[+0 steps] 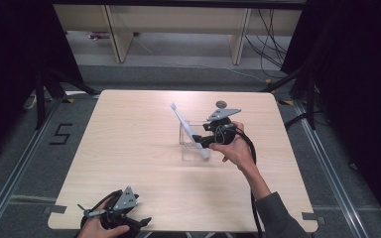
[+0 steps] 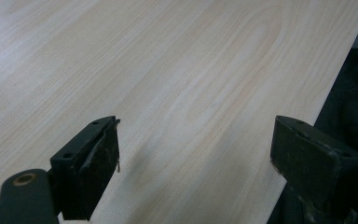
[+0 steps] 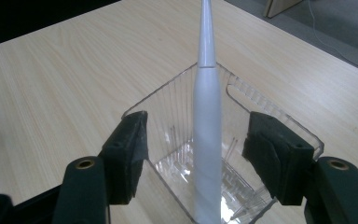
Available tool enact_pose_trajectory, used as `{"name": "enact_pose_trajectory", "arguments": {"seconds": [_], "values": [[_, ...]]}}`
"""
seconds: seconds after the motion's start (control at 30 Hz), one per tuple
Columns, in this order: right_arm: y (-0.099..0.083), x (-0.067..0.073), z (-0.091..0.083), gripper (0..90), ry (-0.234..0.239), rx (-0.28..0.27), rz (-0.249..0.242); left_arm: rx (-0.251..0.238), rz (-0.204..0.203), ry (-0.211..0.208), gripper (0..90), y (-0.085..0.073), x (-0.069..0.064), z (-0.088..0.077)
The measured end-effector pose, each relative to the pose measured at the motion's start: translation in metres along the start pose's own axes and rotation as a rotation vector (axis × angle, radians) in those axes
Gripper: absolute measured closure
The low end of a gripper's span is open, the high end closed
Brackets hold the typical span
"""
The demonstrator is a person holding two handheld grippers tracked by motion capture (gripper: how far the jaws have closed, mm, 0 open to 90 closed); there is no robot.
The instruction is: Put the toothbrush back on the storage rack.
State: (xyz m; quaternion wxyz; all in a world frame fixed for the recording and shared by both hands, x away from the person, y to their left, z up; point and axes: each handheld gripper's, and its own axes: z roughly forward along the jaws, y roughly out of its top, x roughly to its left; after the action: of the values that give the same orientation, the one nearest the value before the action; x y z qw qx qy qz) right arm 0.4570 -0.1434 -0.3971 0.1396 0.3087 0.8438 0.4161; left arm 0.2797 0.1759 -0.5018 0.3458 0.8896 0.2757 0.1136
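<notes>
Right gripper [image 3: 193, 158], centre-right in the high view: jaws spread either side of a white toothbrush [image 3: 206, 126] leaning in a clear bin [image 3: 279, 119]. Left gripper [image 2: 193, 163], lower left, jaws spread over the table [image 2: 168, 70].

Most of the table [image 1: 129, 148] is bare wood, so you've got loads of room across the left half and near edge. The real obstacles sit right of centre: the clear box [image 1: 191, 144] and the white toothbrush [image 1: 186, 126] leaning out of it, plus a small dark disc [image 1: 221, 104] by the far edge.
</notes>
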Motion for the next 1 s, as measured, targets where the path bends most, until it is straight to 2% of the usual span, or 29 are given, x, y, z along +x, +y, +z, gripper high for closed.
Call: {"name": "enact_pose_trajectory", "arguments": {"seconds": [0.03,0.07,0.2,0.23,0.3,0.4,0.5,0.6,0.77,0.8,0.93,1.0], "values": [[0.0,-0.001,-0.001,39.0,-0.007,-0.01,0.0,-0.001,0.014,0.0,14.9,0.0,0.0,0.0],[0.0,0.0,-0.001,38.7,0.005,0.0,0.015,-0.002,0.013,-0.001,14.9,0.0,0.0,-0.001],[-0.001,-0.002,-0.002,38.1,-0.006,-0.018,-0.009,-0.002,0.012,0.0,14.9,0.0,0.0,-0.001],[-0.001,-0.001,-0.002,37.8,-0.012,-0.013,0.003,-0.004,0.012,-0.001,14.9,0.0,0.0,-0.001],[-0.002,-0.002,-0.002,37.7,0.004,-0.011,-0.005,-0.006,0.012,-0.002,14.9,0.0,0.0,-0.001],[-0.004,0.0,-0.001,37.5,-0.003,-0.009,0.024,-0.008,0.012,-0.002,14.9,0.0,0.0,-0.002],[-0.005,-0.002,-0.002,37.3,-0.007,-0.01,0.009,-0.002,0.013,-0.005,14.9,0.001,0.001,-0.002],[-0.006,-0.002,-0.005,36.9,-0.009,-0.014,0.03,-0.001,0.015,-0.004,14.9,0.001,0.001,-0.003],[-0.009,-0.004,-0.013,36.1,-0.026,-0.035,0.01,-0.009,0.015,0.001,14.9,0.0,0.0,-0.003],[-0.011,-0.004,-0.016,35.7,-0.025,-0.03,0.025,-0.01,0.016,0.001,14.9,0.001,0.0,-0.003],[-0.014,-0.006,-0.02,35.2,-0.028,-0.034,0.012,-0.012,0.017,0.003,14.9,0.001,0.0,-0.003],[-0.016,-0.006,-0.023,34.8,-0.031,-0.017,0.033,-0.011,0.017,0.003,14.9,0.001,0.0,-0.003]]}}
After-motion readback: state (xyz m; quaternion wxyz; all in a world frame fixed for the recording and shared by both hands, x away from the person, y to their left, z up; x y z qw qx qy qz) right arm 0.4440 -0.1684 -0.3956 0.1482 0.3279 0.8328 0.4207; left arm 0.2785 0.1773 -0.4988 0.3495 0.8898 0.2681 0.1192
